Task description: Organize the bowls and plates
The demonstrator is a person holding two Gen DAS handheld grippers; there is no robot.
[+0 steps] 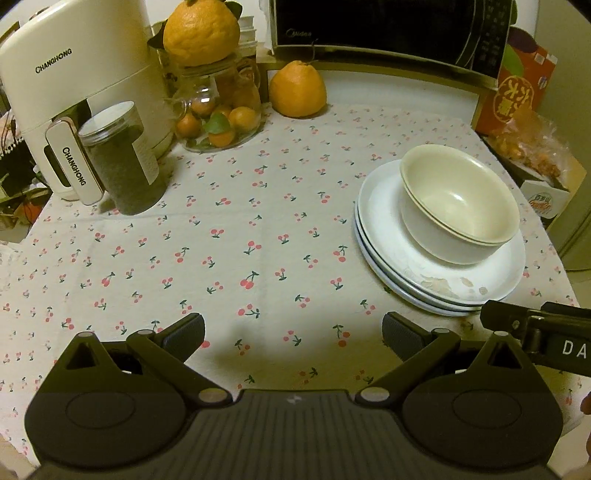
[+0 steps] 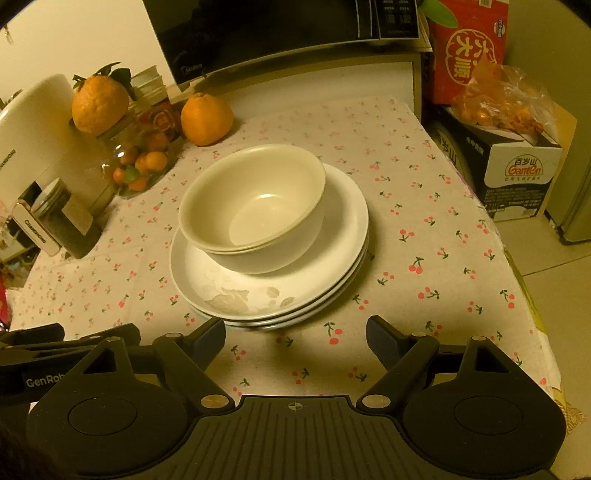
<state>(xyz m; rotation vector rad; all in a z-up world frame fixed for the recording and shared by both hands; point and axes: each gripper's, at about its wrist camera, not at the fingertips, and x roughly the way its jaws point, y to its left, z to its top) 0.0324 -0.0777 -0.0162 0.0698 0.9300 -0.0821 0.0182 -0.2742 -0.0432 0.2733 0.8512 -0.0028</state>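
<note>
Two nested cream bowls [image 2: 255, 206] sit on a stack of white plates [image 2: 332, 258] on the cherry-print tablecloth [image 2: 424, 229]. In the right wrist view the stack lies just beyond my right gripper [image 2: 295, 338], which stands open and empty. In the left wrist view the same bowls [image 1: 458, 199] and plates [image 1: 384, 236] are up and to the right of my left gripper [image 1: 293, 338], open over bare cloth with nothing between its fingers. The right gripper's body [image 1: 535, 332] shows at the right edge there.
A white appliance [image 1: 77, 85], a dark-filled jar [image 1: 122, 158], a glass jar of small oranges [image 1: 218, 110] topped by a big orange, and another orange [image 1: 297, 90] line the back left. A microwave [image 1: 388, 29] stands behind. Boxes [image 2: 517, 173] sit off the table's right edge.
</note>
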